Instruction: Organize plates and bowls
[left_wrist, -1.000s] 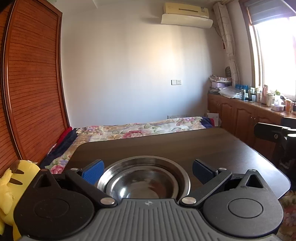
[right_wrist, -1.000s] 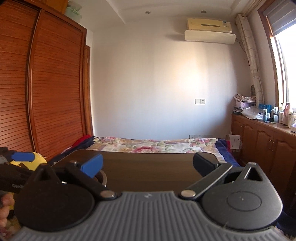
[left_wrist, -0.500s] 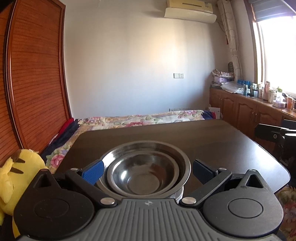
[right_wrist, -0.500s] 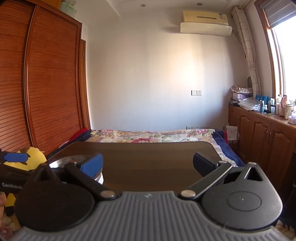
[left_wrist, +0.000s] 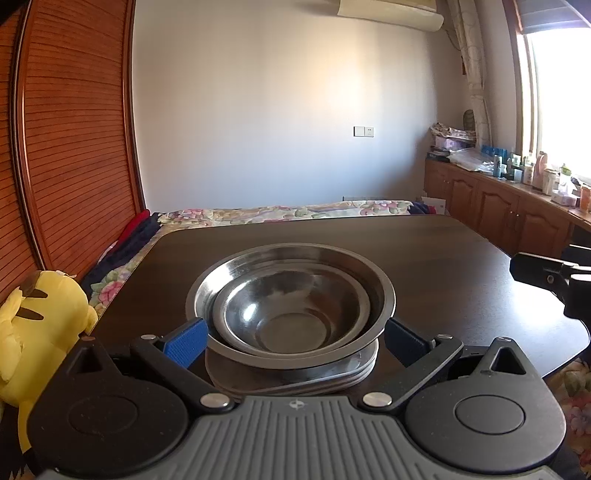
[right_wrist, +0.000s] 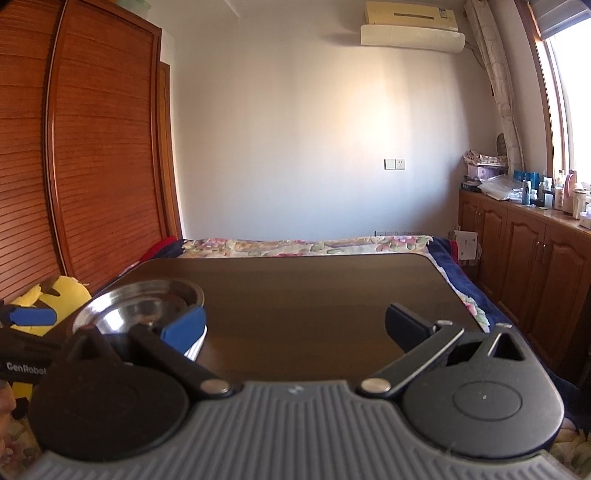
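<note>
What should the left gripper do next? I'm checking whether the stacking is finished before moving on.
Probably draw the left gripper straight back. Its jaws stand open on either side of the stack, gripping nothing. The small bowl already sits nested in the large bowl, on the plates. The rest of the table shows no other dishes, so the stacking looks done.

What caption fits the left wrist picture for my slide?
Open left gripper facing two nested steel bowls stacked on plates on a dark table.
</note>
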